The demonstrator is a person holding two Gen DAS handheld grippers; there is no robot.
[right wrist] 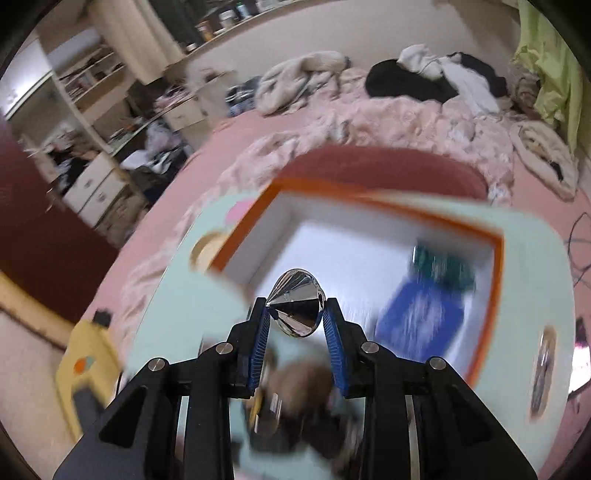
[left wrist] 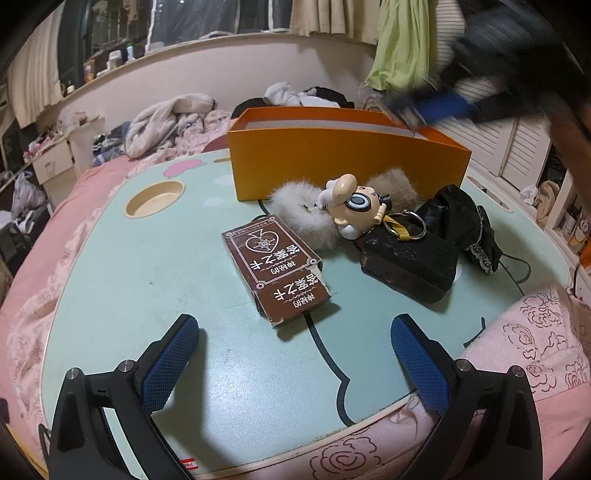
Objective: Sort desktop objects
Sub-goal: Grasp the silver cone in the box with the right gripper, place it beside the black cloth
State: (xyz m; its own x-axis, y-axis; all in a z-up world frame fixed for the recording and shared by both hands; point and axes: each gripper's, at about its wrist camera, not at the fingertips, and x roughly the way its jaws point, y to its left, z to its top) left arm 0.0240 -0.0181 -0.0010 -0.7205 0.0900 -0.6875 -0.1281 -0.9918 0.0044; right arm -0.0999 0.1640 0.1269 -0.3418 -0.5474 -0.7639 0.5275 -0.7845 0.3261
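home bedroom: pink bed point(left wrist: 92, 192), strewn clothes point(right wrist: 424, 74), curtains point(left wrist: 332, 14), lap table point(left wrist: 147, 288)

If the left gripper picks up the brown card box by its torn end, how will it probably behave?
The brown card box looks like thin cardboard, so probably light and easily crushed. Its near flap is torn and ajar, so the contents might slip out. It lies flat, so rolling is unlikely.

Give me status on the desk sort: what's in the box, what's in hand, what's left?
Done: a blue item already lies in the orange box. In hand: the right tool is shut on a shiny metal cone, over the box. Left: brown card box, fluffy piece, figurine keychain, black block and black lace cloth remain on the table. Left tool open, empty.
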